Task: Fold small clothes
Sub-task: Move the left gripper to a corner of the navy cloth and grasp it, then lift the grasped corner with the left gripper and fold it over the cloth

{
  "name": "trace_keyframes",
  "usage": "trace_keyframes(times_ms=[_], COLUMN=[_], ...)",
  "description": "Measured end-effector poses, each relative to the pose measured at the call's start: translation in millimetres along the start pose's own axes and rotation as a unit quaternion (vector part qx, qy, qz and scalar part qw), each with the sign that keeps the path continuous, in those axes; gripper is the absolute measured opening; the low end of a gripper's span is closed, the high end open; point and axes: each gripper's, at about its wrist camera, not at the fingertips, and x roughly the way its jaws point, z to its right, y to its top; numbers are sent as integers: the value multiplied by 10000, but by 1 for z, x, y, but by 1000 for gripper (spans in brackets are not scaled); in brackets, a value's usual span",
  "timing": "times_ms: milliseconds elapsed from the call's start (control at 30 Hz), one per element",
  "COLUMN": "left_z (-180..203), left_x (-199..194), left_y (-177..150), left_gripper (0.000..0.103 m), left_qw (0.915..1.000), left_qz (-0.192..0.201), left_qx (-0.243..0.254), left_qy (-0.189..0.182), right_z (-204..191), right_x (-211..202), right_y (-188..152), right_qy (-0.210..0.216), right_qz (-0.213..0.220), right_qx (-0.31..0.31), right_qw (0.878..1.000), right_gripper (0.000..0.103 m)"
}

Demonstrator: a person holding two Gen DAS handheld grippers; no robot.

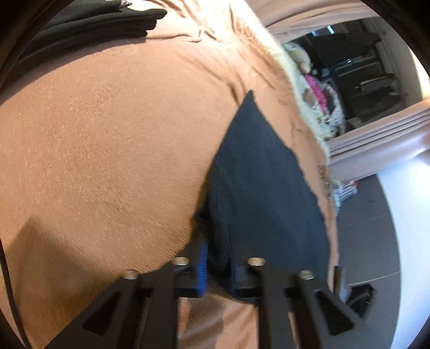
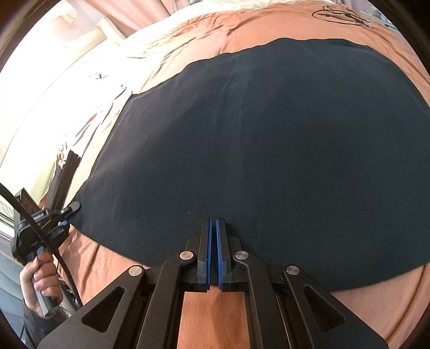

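Note:
A dark navy garment (image 2: 255,134) lies spread flat on an orange-brown bedspread (image 2: 215,308). My right gripper (image 2: 214,222) is shut on its near edge, blue pads pinched together. My left gripper (image 1: 219,257) is shut on a corner of the same garment (image 1: 258,182), which stretches away from it; cloth is bunched between the blue pads. In the right wrist view the left gripper (image 2: 63,214) shows at the garment's left corner, held by a hand (image 2: 40,279).
A stack of folded black clothes (image 1: 88,24) lies at the far left of the bedspread (image 1: 94,147). The bed's edge runs along the right in the left wrist view, with grey floor (image 1: 362,228) and dark shelves (image 1: 357,67) beyond. Cream bedding (image 2: 67,88) lies left of the garment.

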Motion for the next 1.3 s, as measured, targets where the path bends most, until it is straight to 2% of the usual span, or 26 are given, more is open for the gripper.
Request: trace_keyframes(times_ms=[100, 200, 433, 567, 833, 1033, 1067, 1100, 1167, 1300], left_z=[9, 25, 83, 129, 211, 266, 274, 281, 294, 320], left_x=[-5, -18, -41, -46, -40, -24, -22, -19, -15, -7], left_y=[2, 7, 19, 22, 11, -2, -4, -6, -11, -23], left_gripper=[8, 8, 7, 7, 7, 7, 7, 7, 7, 7], left_qw=[9998, 9991, 9948, 9898, 9777, 9690, 9678, 9665, 9638, 9580], left_qz=[111, 244, 327, 289, 186, 49, 29, 7, -53, -155], left_qx=[167, 324, 841, 1185, 1830, 2154, 2203, 2250, 2338, 2541], left_qy=[23, -121, -473, -739, -1010, -1208, -1220, -1235, -1278, -1318], right_z=[-2, -1, 1, 2, 21, 29, 30, 29, 37, 49], right_x=[-2, -3, -9, -21, -72, -91, -92, -92, -98, -108], right_y=[-6, -9, -20, -17, -14, -16, -19, -21, -24, -28], right_qy=[11, 50, 149, 119, 144, 52, 60, 11, 58, 19], right_qz=[-19, -13, 36, 196, 731, 865, 880, 953, 1064, 1124], right_qx=[-44, 4, -16, -85, -209, -306, -305, -262, -160, -95], right_qw=[10000, 10000, 9999, 9997, 9970, 9958, 9956, 9951, 9942, 9936], right_gripper=[0, 0, 0, 0, 0, 1, 10, 44, 96, 95])
